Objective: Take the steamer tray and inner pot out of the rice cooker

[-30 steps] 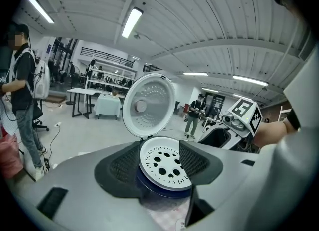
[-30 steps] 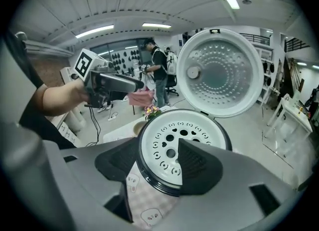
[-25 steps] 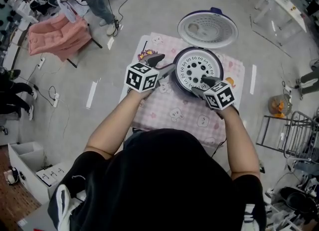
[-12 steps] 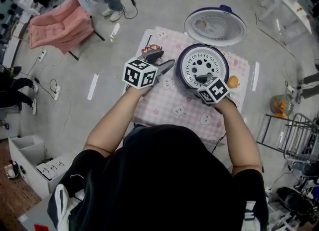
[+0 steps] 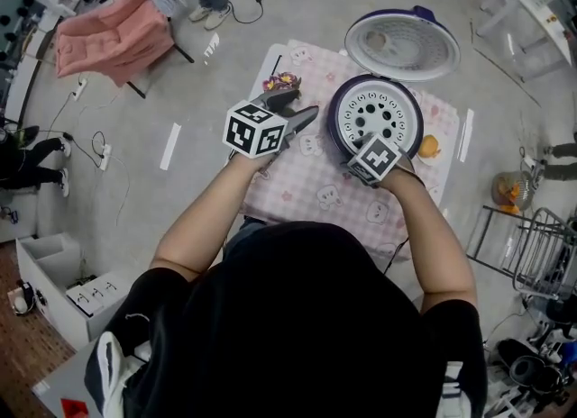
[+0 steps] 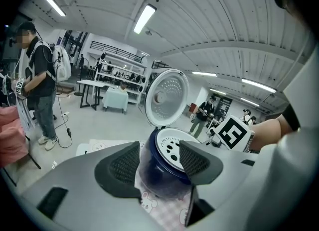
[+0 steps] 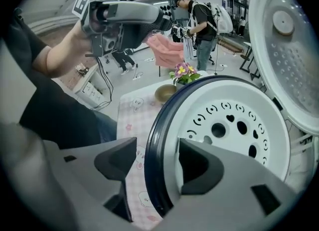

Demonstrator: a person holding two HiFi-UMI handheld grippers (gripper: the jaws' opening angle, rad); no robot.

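Right gripper [image 7: 157, 161] backs to cooker [image 5: 332, 130] rim, 6 o'clock, jaws apart straddling it; left gripper [image 6: 158, 161] apart, empty, 9 o'clock.

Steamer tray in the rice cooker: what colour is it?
The steamer tray is white with dark holes; the right gripper view shows it best.
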